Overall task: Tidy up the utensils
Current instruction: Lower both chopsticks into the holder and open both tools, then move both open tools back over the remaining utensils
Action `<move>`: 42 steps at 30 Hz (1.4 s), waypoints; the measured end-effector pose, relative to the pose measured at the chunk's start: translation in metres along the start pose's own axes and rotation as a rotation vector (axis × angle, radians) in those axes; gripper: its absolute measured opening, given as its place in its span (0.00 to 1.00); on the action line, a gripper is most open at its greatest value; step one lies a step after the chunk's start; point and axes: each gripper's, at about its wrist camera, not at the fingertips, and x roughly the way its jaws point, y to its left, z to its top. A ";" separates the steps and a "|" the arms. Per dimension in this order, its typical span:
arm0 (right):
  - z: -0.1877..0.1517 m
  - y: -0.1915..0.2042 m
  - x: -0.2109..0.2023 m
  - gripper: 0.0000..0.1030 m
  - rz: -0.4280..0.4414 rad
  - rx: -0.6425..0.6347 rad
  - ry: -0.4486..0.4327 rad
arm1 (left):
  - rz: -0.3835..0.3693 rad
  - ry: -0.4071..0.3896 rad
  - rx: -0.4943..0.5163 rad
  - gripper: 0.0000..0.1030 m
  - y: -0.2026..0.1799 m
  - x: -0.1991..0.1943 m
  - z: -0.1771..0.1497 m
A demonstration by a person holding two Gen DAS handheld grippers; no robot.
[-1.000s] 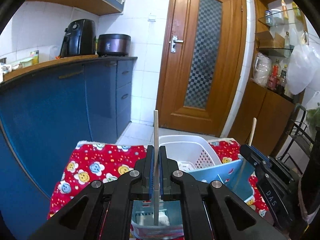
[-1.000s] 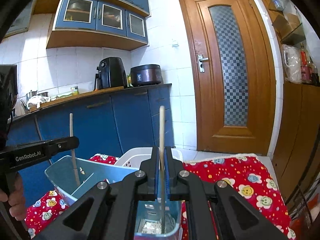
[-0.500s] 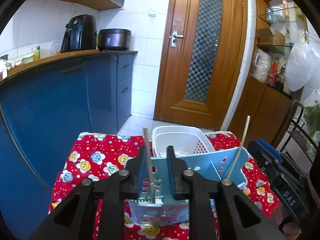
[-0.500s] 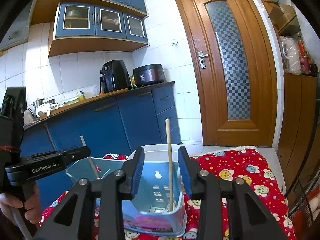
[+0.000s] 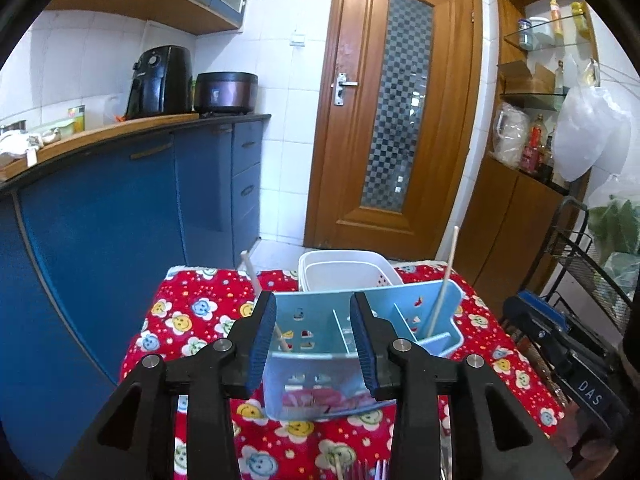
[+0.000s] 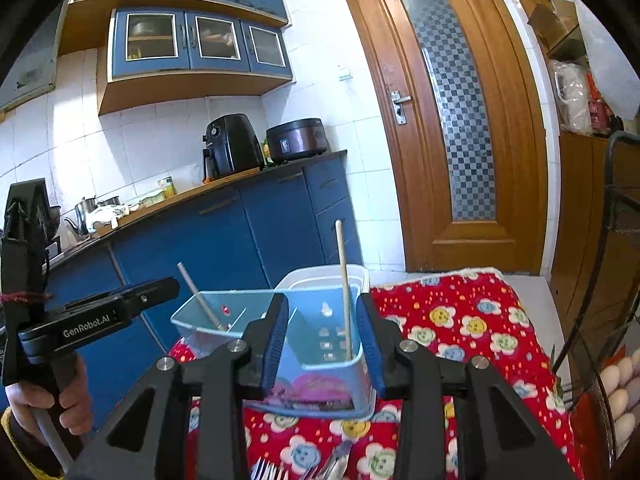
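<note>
Both pairs of fingers stand apart with nothing gripped: the left gripper (image 5: 313,338) has its blue-padded jaws still opening, framing the near wall of the light blue utensil caddy (image 5: 320,356) without pressing on it, and the right gripper (image 6: 323,340) holds its jaws part-way open around the caddy's right end, pads clear of the plastic. Between the left fingers, close to the left pad (image 5: 262,342), one wooden chopstick (image 5: 256,284) leans leftward in the caddy's left compartment, loose. A second chopstick (image 6: 345,288) stands almost upright in the right compartment, seen between the right fingers and touching neither. The caddy sits on the desk, which is covered by a red cloth with smiling flowers (image 5: 192,312). Just behind the caddy, on the far side, stands a white perforated basket (image 5: 344,274). At the near edge of the cloth lie forks (image 6: 268,470), only their tips showing. A person's hand (image 6: 52,404) grips the left gripper's handle at the left in the right wrist view.
</note>
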 end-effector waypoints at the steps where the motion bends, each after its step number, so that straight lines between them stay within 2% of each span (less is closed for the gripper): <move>1: -0.002 0.000 -0.003 0.37 0.001 0.005 0.009 | -0.003 -0.001 -0.002 0.38 0.000 -0.004 0.000; 10: -0.023 0.004 -0.023 0.37 0.001 0.033 0.072 | -0.016 0.016 -0.005 0.39 0.001 -0.031 -0.017; 18: -0.044 0.002 -0.034 0.37 -0.007 0.054 0.129 | -0.027 0.066 -0.030 0.39 0.005 -0.041 -0.042; 33: -0.080 -0.016 -0.038 0.37 -0.040 0.105 0.243 | -0.022 0.207 -0.081 0.39 0.010 -0.029 -0.088; 42: -0.097 -0.025 -0.030 0.37 -0.043 0.137 0.307 | -0.025 0.292 -0.070 0.39 0.005 -0.012 -0.111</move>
